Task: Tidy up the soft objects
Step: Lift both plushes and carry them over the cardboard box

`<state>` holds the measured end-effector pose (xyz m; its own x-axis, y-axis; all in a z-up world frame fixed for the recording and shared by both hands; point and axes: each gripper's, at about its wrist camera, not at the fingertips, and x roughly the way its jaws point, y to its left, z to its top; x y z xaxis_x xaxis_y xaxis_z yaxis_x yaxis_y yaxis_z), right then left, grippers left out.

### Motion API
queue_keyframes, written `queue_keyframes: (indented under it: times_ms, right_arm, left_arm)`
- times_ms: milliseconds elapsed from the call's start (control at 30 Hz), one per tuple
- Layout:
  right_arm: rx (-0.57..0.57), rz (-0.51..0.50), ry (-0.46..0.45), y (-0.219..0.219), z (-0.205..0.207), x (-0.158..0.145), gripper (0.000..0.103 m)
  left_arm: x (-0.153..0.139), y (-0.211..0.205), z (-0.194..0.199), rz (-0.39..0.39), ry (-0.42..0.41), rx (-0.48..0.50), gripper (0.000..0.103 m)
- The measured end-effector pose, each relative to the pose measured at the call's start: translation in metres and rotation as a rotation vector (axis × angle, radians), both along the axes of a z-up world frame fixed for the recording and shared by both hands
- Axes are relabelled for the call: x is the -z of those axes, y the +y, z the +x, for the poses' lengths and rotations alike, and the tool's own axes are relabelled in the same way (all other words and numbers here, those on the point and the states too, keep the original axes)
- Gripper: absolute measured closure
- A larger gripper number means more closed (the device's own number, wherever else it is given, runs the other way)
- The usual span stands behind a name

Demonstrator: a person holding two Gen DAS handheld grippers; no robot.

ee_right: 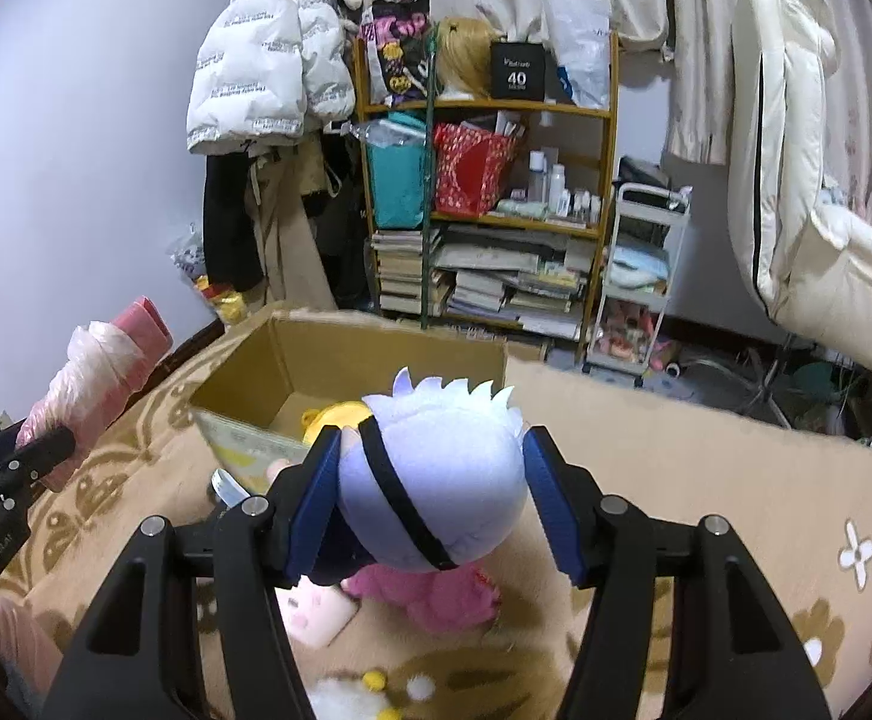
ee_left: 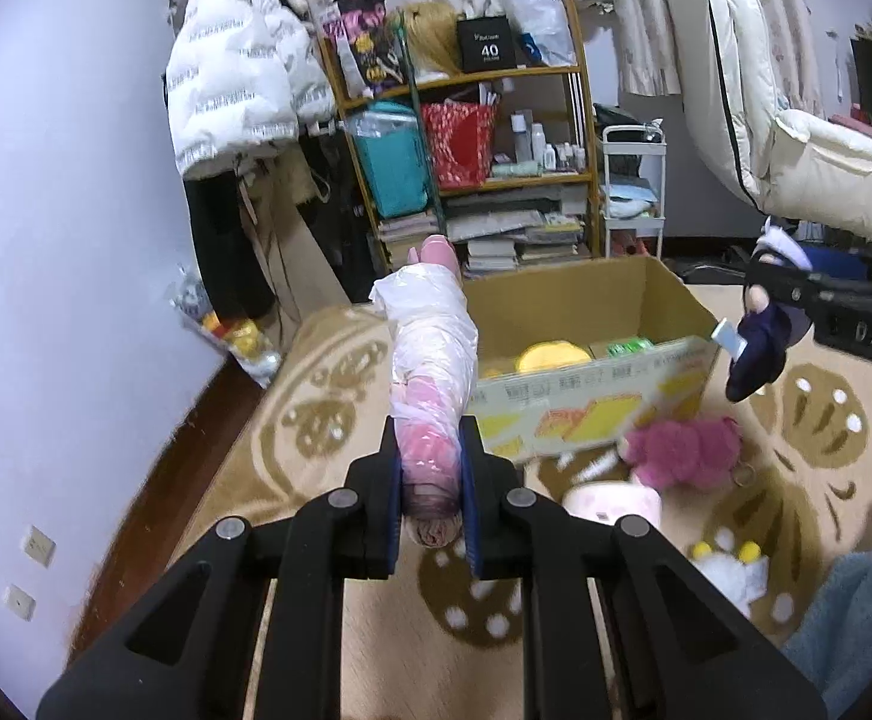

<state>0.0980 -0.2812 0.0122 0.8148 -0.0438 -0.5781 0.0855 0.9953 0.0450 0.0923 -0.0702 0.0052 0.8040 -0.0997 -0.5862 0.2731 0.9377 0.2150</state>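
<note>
My left gripper (ee_left: pixel 430 480) is shut on a pink roll wrapped in clear plastic (ee_left: pixel 433 354), held up left of an open cardboard box (ee_left: pixel 592 414). The roll also shows at the left of the right wrist view (ee_right: pixel 91 384). My right gripper (ee_right: pixel 436 492) is shut on a plush doll with a pale lilac head and black band (ee_right: pixel 436 480), held in the air near the box (ee_right: pixel 346 354). The doll and right gripper also show in the left wrist view (ee_left: pixel 760 336). A yellow soft thing (ee_left: pixel 553 355) lies inside the box.
A pink plush (ee_left: pixel 682 450), a pale pink pad (ee_left: pixel 610 504) and a white-and-yellow plush (ee_left: pixel 730 564) lie on the beige patterned rug (ee_left: pixel 328 420). A cluttered shelf (ee_right: pixel 484 204), hanging jackets (ee_right: pixel 262 54) and a white cart (ee_right: pixel 640 276) stand behind the box.
</note>
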Motion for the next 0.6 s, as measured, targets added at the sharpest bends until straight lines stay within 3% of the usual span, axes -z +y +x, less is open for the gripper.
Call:
queue_keyframes:
  times_ms: [267, 600]
  right_arm:
    - [-0.002, -0.016, -0.097, -0.004, 0.023, -0.027, 0.039]
    - [-0.019, -0.041, -0.094, 0.001, 0.056, -0.025, 0.038]
  left_arm:
    - [-0.007, -0.015, 0.036, -0.036, -0.013, 0.016, 0.088]
    - [-0.012, -0.021, 0.096, -0.063, -0.018, 0.014, 0.088]
